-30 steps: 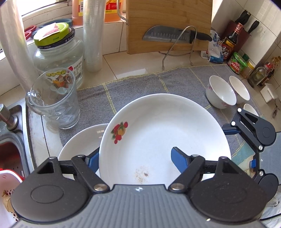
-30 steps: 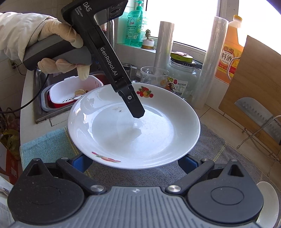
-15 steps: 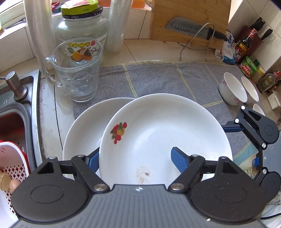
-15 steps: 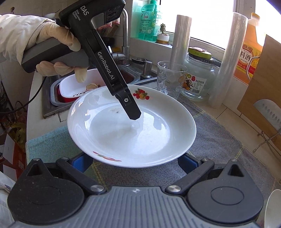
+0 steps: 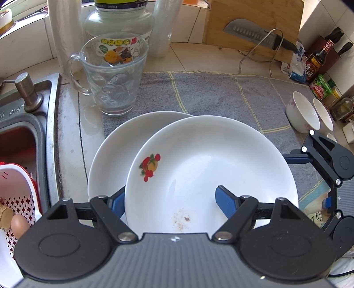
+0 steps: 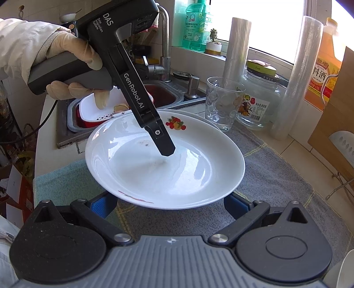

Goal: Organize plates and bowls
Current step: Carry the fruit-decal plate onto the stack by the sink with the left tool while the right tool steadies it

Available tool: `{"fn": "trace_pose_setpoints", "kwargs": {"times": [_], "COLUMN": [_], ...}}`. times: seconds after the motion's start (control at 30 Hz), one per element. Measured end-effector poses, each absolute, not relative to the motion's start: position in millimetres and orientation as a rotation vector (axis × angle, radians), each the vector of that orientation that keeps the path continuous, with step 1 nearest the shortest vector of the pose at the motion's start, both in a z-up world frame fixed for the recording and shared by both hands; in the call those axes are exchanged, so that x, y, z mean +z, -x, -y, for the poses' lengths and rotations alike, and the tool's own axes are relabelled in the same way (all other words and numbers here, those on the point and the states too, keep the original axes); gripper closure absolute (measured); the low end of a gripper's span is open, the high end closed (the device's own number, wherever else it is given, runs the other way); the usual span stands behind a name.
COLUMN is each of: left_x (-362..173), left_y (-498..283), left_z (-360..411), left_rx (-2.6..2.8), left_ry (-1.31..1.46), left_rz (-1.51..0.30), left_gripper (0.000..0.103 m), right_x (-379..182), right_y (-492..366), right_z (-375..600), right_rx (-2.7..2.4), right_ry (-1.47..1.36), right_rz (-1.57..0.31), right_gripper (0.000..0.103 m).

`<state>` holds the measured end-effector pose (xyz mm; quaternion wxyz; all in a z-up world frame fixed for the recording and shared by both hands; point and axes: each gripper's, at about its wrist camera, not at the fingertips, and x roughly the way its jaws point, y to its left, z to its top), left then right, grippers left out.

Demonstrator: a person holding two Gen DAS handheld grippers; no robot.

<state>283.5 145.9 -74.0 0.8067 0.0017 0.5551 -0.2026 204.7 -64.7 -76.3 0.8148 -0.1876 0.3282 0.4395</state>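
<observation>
Left gripper (image 5: 170, 199) has its jaws clamped on the near rim of the fruit-print plate (image 5: 210, 168), one inside, one underneath; plate overlaps a second plate (image 5: 115, 150) on the grey towel (image 5: 221, 93); right gripper (image 6: 170, 205) jaws gape wide at the plate's edge, not pinching it.

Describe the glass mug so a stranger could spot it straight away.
Start at the steel sink and look to the near corner of the grey towel beside it. The glass mug stands there, empty and upright, behind the white plates. Unlike the lidded jar behind it, it is open-topped with a handle and a dimpled wall.
</observation>
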Motion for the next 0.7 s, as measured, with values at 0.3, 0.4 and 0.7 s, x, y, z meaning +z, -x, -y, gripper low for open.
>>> {"fn": "trace_pose_setpoints", "kwargs": {"times": [0.3, 0.4, 0.7], "left_x": [-73.7, -73.2, -71.9], "left_y": [-278.9, -277.0, -267.8], "left_z": [-154.1, -156.6, -166.7], "left_rx": [-0.402, -0.389, -0.361], "left_ry": [0.008, 0.013, 0.041], "left_rz": [-1.194, -1.197, -1.2], "left_gripper": [0.022, 0.022, 0.023], "right_x": [-78.8, -79.9, -84.3], "right_y": [-207.8, -208.9, -212.5], "right_z": [61.1, 59.9, 56.1], "right_rx": [0.965, 0.973, 0.99], "right_ry": [0.408, 0.408, 0.394], "right_rz": [-0.702, -0.703, -0.713], "right_gripper": [0.0, 0.0, 0.0]}}
